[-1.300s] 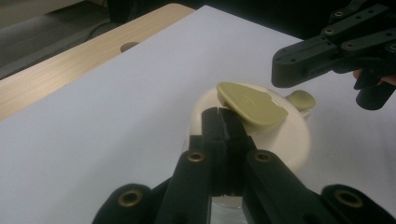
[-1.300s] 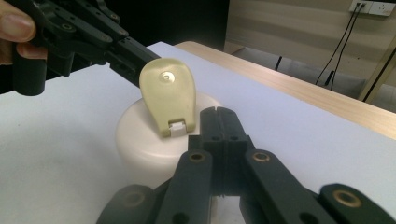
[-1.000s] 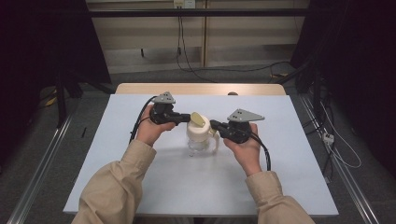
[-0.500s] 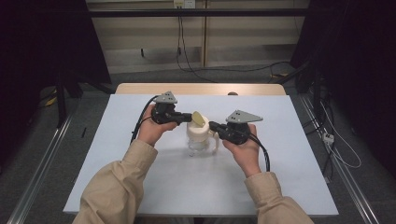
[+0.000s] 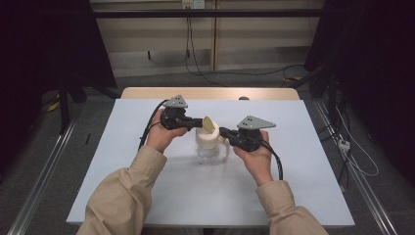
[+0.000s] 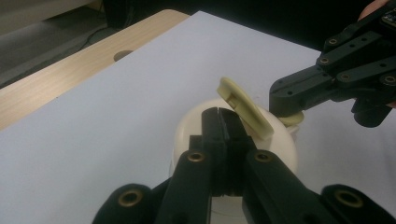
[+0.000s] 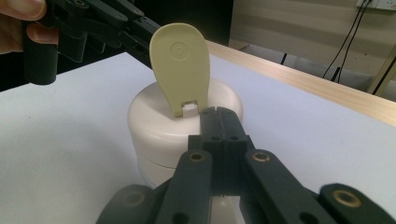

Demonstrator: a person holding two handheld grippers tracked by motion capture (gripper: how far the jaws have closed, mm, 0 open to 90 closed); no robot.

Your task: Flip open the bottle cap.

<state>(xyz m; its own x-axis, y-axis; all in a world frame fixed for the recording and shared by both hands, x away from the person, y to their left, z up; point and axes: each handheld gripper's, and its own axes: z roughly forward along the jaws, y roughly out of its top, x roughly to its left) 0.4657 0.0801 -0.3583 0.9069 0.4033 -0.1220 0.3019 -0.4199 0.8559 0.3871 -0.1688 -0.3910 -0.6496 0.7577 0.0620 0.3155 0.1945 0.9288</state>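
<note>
High view: cream cup with raised flap on white counter.
Left hand-held gripper and right hand-held gripper flank it, jaws closed, empty.

A lab recording bay: black curtains flank the white table; floor rails and loose cables lie beyond the grippers.

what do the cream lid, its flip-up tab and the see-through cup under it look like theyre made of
The round cream lid looks like moulded plastic with a smooth satin finish: soft highlights, rounded edges. The yellowish flip-up tab, standing open, seems a similar matte plastic, with an embossed circle mark and a hinge clip. The clear cup body below is see-through, probably plastic, though glass cannot be ruled out.
</note>
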